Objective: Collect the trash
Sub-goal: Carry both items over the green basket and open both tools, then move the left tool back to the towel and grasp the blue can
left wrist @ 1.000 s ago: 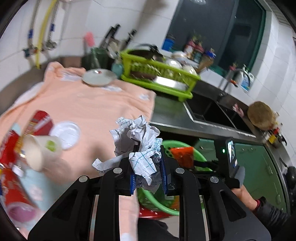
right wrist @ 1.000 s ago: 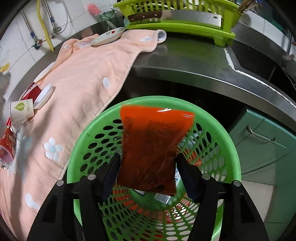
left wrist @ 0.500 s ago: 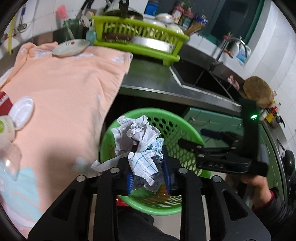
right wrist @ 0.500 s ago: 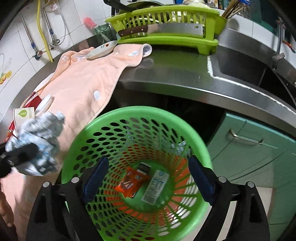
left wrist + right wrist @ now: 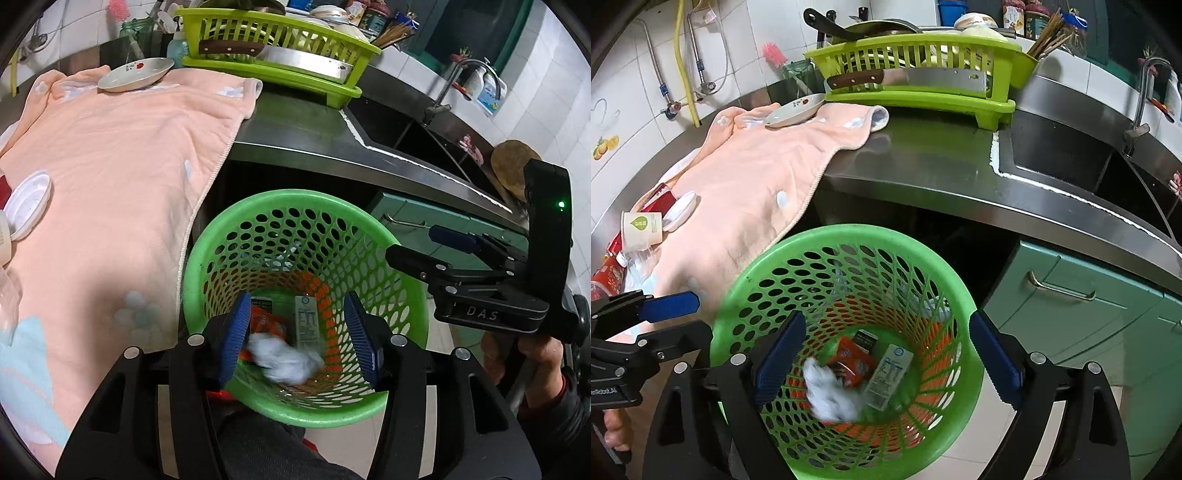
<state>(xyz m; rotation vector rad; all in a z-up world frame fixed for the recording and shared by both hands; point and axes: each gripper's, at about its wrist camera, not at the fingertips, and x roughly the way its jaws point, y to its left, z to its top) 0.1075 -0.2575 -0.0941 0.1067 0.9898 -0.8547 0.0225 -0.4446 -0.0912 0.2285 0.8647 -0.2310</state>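
Note:
A green perforated trash basket stands on the floor by the counter; it also shows in the right wrist view. My left gripper is open over the basket. A crumpled white paper ball is blurred inside the basket, also in the right wrist view. An orange wrapper and a small white carton lie at the bottom. My right gripper is open and empty above the basket; it shows in the left wrist view too.
A peach towel covers the counter, with a white lid, a paper cup and red packaging on it. A lime dish rack with a cleaver, a saucer, a sink and teal cabinets are around.
My left gripper moved over the basket, opened and let go of the crumpled paper, which now falls inside. My right gripper earlier dropped the orange wrapper and stays open.

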